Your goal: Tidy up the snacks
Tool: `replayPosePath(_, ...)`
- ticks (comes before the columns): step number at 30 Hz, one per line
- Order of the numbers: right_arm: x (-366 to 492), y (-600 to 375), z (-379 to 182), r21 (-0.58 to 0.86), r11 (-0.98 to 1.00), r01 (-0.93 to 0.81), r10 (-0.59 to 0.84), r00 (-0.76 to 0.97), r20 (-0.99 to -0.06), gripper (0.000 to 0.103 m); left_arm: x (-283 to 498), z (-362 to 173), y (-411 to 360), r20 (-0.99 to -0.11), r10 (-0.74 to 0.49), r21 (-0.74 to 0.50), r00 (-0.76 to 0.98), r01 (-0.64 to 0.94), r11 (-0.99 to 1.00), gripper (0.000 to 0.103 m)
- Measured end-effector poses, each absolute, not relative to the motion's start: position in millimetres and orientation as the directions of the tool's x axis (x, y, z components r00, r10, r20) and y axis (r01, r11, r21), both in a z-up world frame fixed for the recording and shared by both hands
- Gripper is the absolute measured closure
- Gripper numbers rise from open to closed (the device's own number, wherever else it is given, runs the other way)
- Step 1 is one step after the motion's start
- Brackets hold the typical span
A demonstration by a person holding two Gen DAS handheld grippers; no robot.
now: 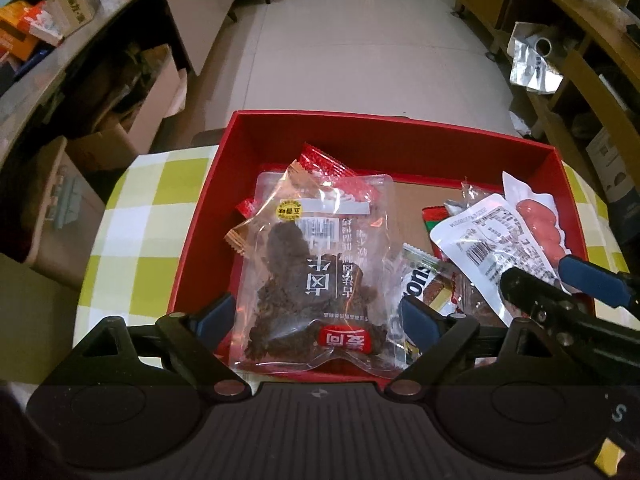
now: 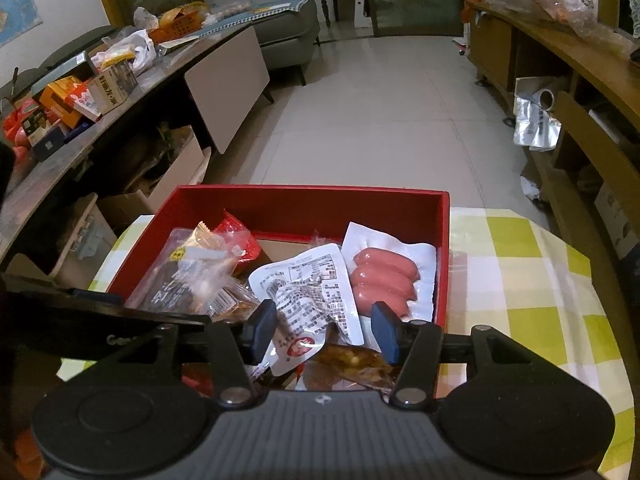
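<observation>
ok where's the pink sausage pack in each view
Left wrist view: sausage pack at right of the red box, by its right wall, just past the right claw.
Right wrist view: sausage pack right of centre, just above the claw.
Shared landmark: the box's red back wall.

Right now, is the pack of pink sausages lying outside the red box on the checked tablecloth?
No. The pack of pink sausages lies inside the red box, against its right-hand wall in the right wrist view.

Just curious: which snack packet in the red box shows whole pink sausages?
The white-backed sausage pack at the box's right wall; the other packets hold dark jerky or small sweets.
</observation>
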State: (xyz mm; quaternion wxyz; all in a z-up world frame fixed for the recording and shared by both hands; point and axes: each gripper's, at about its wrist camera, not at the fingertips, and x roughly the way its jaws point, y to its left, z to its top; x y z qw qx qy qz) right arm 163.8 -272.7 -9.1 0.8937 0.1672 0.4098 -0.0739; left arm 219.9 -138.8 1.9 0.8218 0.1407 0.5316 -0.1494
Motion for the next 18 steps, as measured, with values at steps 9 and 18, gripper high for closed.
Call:
replayPosePath(9, 155, -266, 5, 0.215, 0.939, 0.267, -0.020, 0.670, -0.742, 0.039, 209, 16, -130, -0.909, -0.092, 0.075, 0.407, 0.377, 0.923, 0.010)
replayPosePath(18, 145, -259, 13, 0.197, 0.944, 0.265, -0.034, 0.670, -0.741, 0.036, 197, 26, -120, -0.902, -0.105, 0.066, 0.418, 0.373, 0.925, 0.010)
